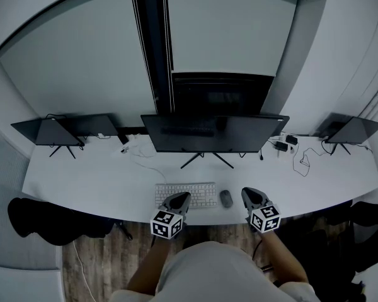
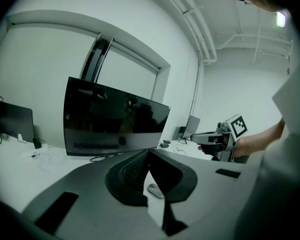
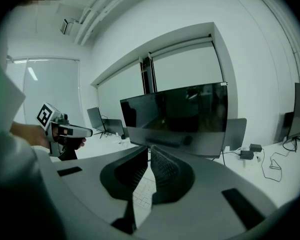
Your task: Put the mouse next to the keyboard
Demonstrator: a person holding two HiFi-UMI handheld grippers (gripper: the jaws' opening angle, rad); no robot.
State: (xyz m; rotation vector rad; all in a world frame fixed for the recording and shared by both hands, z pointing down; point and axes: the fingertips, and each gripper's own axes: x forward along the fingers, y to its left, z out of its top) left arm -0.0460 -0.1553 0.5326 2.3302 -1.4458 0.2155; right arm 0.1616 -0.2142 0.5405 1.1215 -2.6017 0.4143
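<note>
A dark mouse (image 1: 226, 198) lies on the white desk (image 1: 94, 182), just right of the white keyboard (image 1: 184, 194). My left gripper (image 1: 181, 199) hovers over the keyboard's front edge with its jaws shut and empty. My right gripper (image 1: 248, 194) is a little right of the mouse, also shut on nothing. In the left gripper view the mouse (image 2: 155, 190) shows through the gap below the touching tips of the left gripper (image 2: 149, 153), with the right gripper (image 2: 210, 139) beyond. In the right gripper view the keyboard (image 3: 142, 196) shows below the closed right gripper (image 3: 149, 149).
A large dark monitor (image 1: 214, 134) stands behind the keyboard on a splayed stand. Smaller screens sit at the desk's left end (image 1: 57, 132) and right end (image 1: 356, 129). Cables and adapters (image 1: 283, 145) lie at the back right. A black chair (image 1: 44, 222) is by the desk's left front.
</note>
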